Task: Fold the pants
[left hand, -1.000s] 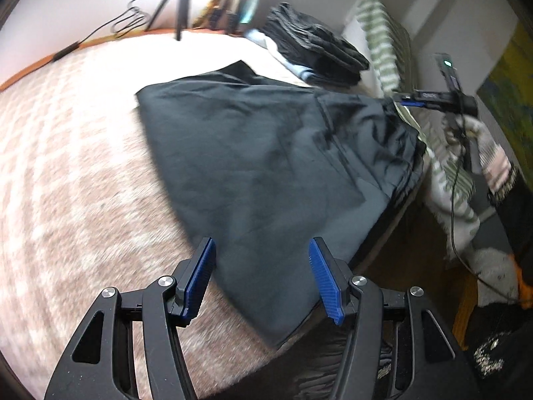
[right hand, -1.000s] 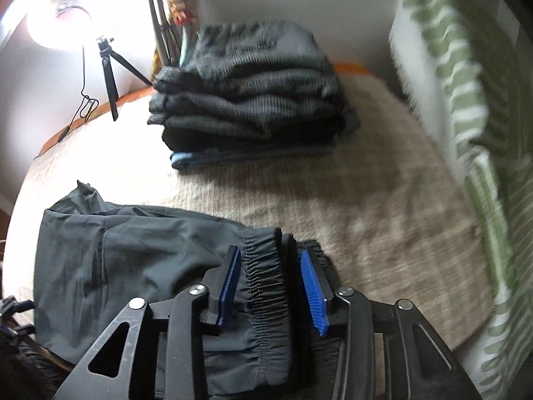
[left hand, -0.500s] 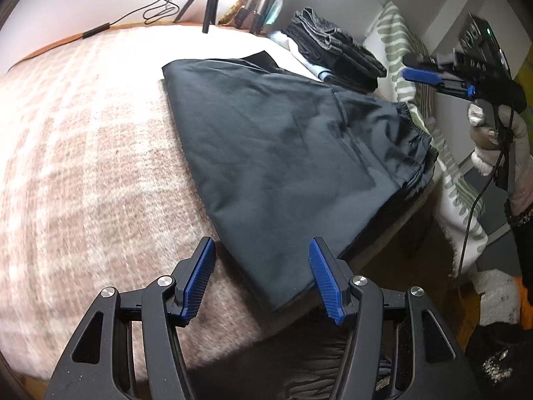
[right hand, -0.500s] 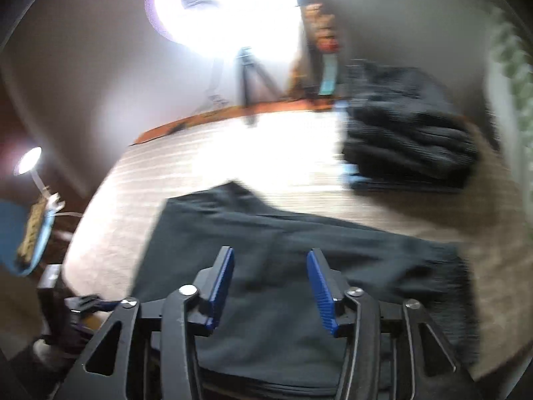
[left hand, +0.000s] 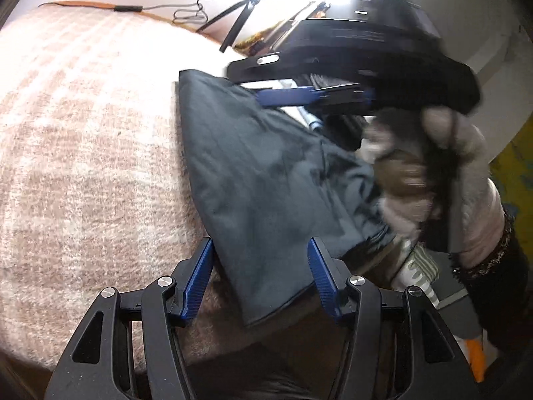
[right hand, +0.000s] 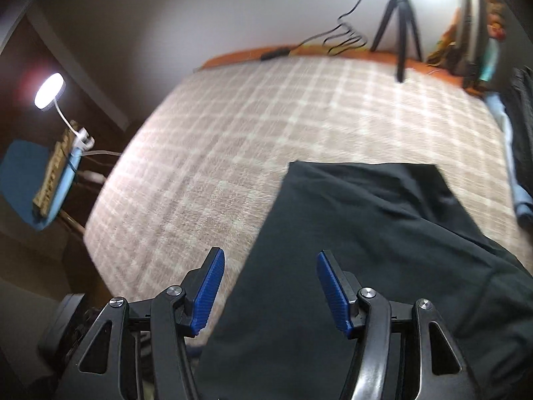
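Dark pants (left hand: 266,180) spread flat on a bed (left hand: 83,153) under a pink checked blanket, near edge overhanging the mattress at 6 o'clock. Left gripper (left hand: 261,280) held low over that near corner, blue pads wide apart, pinching nothing. Right gripper (right hand: 268,288) likewise spread and empty, poised above the same cloth, seen from the left wrist camera at 1 o'clock, gripped in a gloved hand (left hand: 443,180). Stack of folded dark garments (right hand: 523,126) at the 3 o'clock edge of the right wrist view; tripod (right hand: 399,16) at 12 o'clock by the wall.

Judged as the moment before a fresh grasp for the next fold. Best done by dropping each gripper onto a separate corner of the near edge, taking all layers between the pads, not just the top one. Closing firmly before lifting, then carrying both corners across level and together, edges matched to the far side. Risk, as a guess: slippery fabric sliding off the overhang if only one side is caught.
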Demonstrator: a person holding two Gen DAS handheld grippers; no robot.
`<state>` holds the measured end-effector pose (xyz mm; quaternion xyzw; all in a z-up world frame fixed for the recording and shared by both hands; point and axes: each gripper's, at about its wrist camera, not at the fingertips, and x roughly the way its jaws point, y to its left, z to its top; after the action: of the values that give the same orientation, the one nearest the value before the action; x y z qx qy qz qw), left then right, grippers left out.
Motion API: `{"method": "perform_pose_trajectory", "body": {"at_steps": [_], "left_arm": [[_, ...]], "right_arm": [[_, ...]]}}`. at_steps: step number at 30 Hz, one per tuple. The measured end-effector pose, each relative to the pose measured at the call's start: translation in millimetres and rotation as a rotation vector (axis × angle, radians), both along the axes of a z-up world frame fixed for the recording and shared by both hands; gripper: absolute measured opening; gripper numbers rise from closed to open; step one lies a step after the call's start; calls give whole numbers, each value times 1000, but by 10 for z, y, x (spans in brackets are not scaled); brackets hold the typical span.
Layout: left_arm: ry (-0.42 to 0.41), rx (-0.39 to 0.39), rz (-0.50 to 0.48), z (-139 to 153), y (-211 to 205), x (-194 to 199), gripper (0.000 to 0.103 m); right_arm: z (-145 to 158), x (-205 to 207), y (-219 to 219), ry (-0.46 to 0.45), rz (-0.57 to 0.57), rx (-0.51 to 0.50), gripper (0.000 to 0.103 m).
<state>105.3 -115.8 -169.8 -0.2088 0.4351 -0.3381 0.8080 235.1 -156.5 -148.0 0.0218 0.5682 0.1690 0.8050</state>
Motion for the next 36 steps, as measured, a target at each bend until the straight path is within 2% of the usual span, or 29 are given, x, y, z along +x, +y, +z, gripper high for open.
{"method": "perform_pose_trajectory", "body": {"at_steps": [8,13,15,20,22,24,25,26,29,32,36], "left_arm": [[-39,-51,-17,33,4,-2,55],[-57,-41,-40,53,-98,19,55],[-67,-30,-49,73,-159,9,55],[-90,-21,-73,126,-314,5,55],[-95,-17,-78,146,-370,5,55],[-99,-11,-82,153,-424,12,55],[-102,-8,-84,161,-450,11,55],[-106,-1,-85,172,-475,5,55],[-117,18,-77,216,-501,-15,56],[-120,26,-50,227,-463,-18,58],[-83,56,10,189,-414,54,65]], "right_arm": [[-344,346,302,79,-11,-155,60],[-436,433,435,97,-2,-249,60],[-501,455,492,121,20,-296,57],[-585,493,585,149,56,-349,57],[-585,501,578,151,62,-349,53],[-575,509,589,144,77,-361,35],[-564,511,579,140,81,-364,30],[-565,510,597,138,78,-360,20],[-506,450,490,130,59,-305,5],[-421,436,316,108,19,-225,1],[-276,416,-3,75,-57,-112,0]]}}
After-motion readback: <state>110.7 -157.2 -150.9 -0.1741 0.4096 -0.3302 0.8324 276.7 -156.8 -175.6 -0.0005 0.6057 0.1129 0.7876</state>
